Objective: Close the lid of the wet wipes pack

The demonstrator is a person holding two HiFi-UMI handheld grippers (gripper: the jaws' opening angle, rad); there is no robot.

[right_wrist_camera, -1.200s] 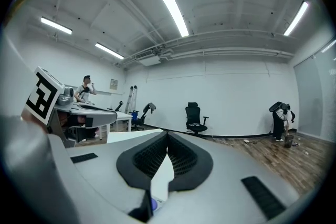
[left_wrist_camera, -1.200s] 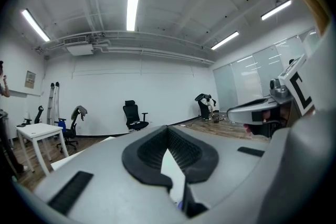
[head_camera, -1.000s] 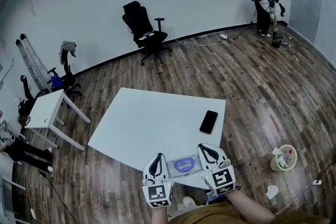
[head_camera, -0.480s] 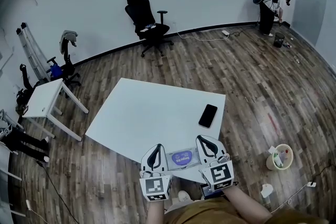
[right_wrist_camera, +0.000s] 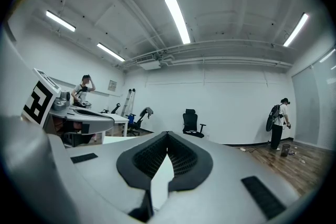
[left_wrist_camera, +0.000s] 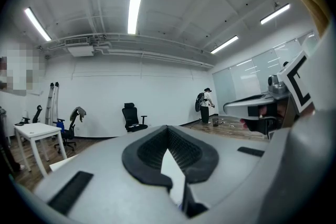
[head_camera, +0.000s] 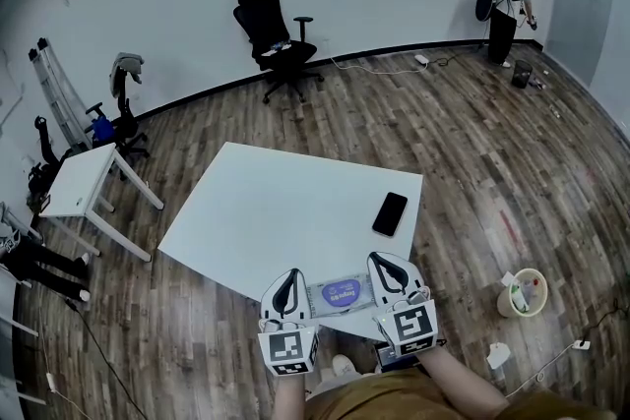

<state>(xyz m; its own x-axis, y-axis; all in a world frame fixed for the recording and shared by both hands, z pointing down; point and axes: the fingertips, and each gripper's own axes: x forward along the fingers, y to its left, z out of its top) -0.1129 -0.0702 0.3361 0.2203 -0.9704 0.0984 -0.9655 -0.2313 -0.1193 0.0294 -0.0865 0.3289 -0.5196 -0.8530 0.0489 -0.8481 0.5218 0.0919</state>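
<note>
Left hand-held gripper point(head_camera: 289, 278): jaws together, nothing between them, just beside the pack's left end.
Wet wipes pack point(head_camera: 341, 293): flat at the counter's point(head_camera: 285, 202) near edge, between both grippers.
Right hand-held gripper point(head_camera: 382, 263): jaws together, empty, beside the pack's right end.

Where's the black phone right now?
In the head view, the phone lies on the white table near its right edge, beyond the wet wipes pack.
</note>
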